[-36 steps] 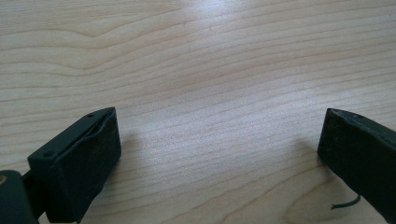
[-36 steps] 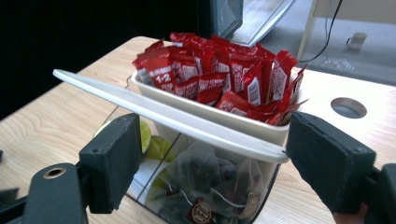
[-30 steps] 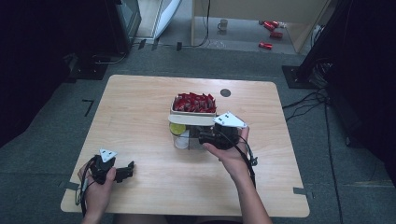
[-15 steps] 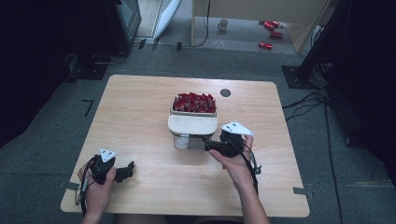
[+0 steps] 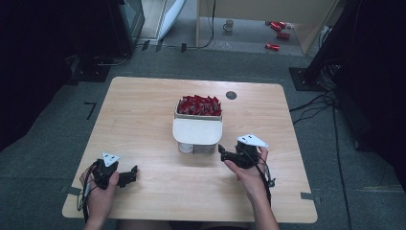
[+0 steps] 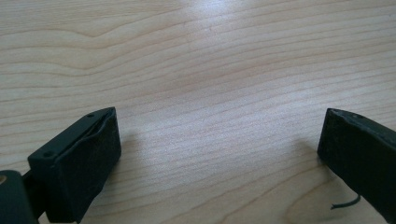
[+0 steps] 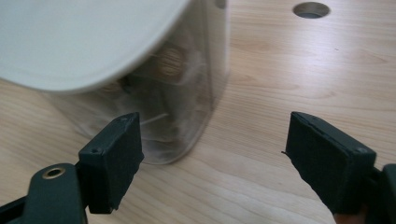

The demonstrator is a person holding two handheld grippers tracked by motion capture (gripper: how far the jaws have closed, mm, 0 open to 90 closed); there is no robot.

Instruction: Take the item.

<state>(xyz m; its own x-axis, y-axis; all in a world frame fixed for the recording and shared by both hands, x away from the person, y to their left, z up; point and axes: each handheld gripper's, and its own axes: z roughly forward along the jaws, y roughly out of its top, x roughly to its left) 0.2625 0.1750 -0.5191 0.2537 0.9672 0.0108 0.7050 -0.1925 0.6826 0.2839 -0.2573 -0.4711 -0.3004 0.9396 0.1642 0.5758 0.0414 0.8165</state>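
A pale wooden table (image 5: pixel 143 120) stands on grey carpet, dark equipment and cables around it. The right gripper (image 5: pixel 223 154), at about four o'clock on the tabletop, has its jaws wide apart and empty, just beside the clear container (image 7: pixel 187 93) with a white lid (image 5: pixel 197 130) at the centre. Behind that sits a tray of red packets (image 5: pixel 199 105). The left gripper (image 5: pixel 131 173), at seven o'clock, is likewise spread wide over bare wood, gripping nothing.
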